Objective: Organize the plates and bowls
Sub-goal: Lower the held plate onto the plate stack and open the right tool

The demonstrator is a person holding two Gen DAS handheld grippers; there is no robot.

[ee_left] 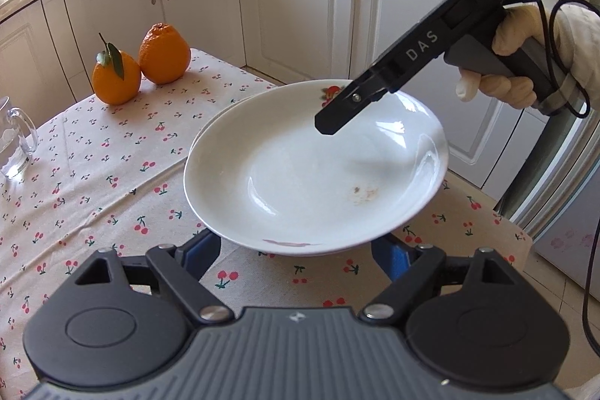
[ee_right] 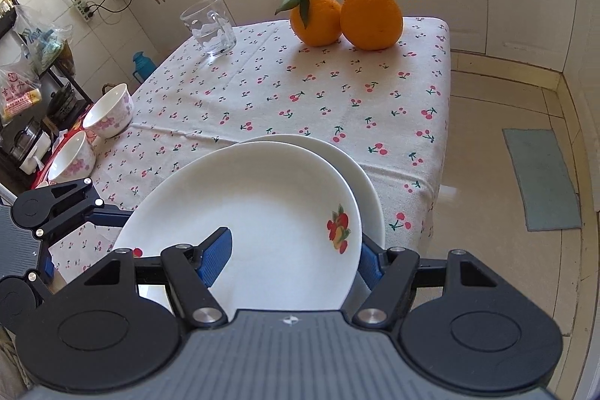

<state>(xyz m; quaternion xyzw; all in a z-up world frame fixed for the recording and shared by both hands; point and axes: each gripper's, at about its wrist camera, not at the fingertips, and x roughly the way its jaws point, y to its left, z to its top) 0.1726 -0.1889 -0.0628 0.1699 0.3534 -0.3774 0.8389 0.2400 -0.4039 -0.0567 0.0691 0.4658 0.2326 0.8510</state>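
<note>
Between right gripper (ee_right: 292, 255) fingers: fruit-print plate (ee_right: 262, 212), atop second plate (ee_right: 369, 190)

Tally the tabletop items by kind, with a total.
Plates: 2, top plate, lower plate
Bowls: 2, far bowl, near bowl
Oranges: 2, leafy orange, bare orange
Glass mug: 1
Total: 7
</note>
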